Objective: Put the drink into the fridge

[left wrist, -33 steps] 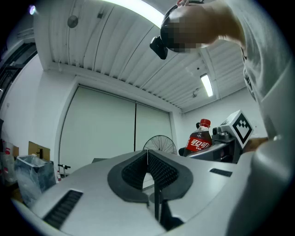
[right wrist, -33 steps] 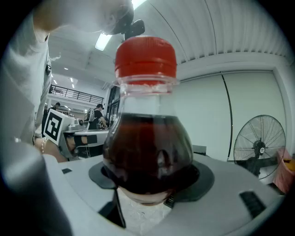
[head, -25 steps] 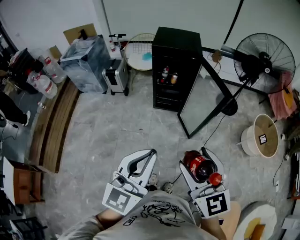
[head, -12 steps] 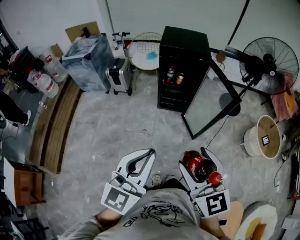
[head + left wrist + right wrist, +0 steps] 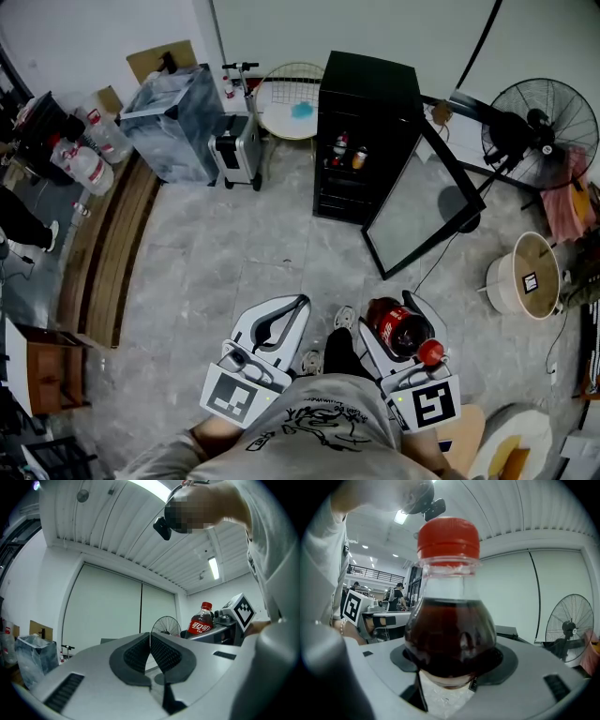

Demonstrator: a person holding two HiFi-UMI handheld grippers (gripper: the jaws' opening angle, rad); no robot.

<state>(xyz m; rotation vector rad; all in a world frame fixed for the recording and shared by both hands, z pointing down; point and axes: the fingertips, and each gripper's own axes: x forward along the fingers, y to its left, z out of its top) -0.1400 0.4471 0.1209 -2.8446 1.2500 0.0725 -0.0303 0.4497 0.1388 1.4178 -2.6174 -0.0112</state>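
Observation:
A cola bottle (image 5: 401,336) with a red cap and red label sits between the jaws of my right gripper (image 5: 394,323), which is shut on it; the dark drink (image 5: 450,634) fills the right gripper view, cap up. The same bottle (image 5: 201,623) shows at the right of the left gripper view. My left gripper (image 5: 281,323) is held beside it, jaws shut together with nothing between them (image 5: 150,651). The black fridge (image 5: 366,136) stands ahead across the floor with its glass door (image 5: 422,211) swung open to the right. Two drinks (image 5: 349,150) stand on a shelf inside.
A standing fan (image 5: 539,131) is right of the fridge, a round white tub (image 5: 523,277) nearer on the right. A small suitcase (image 5: 232,150), a covered bin (image 5: 178,122) and a round wire table (image 5: 286,103) stand left of the fridge. A wooden bench (image 5: 108,244) runs along the left.
The view has shifted slightly closer to the fridge as the person steps forward; a foot now shows between the grippers. Both grippers keep their pose and the bottle stays held.

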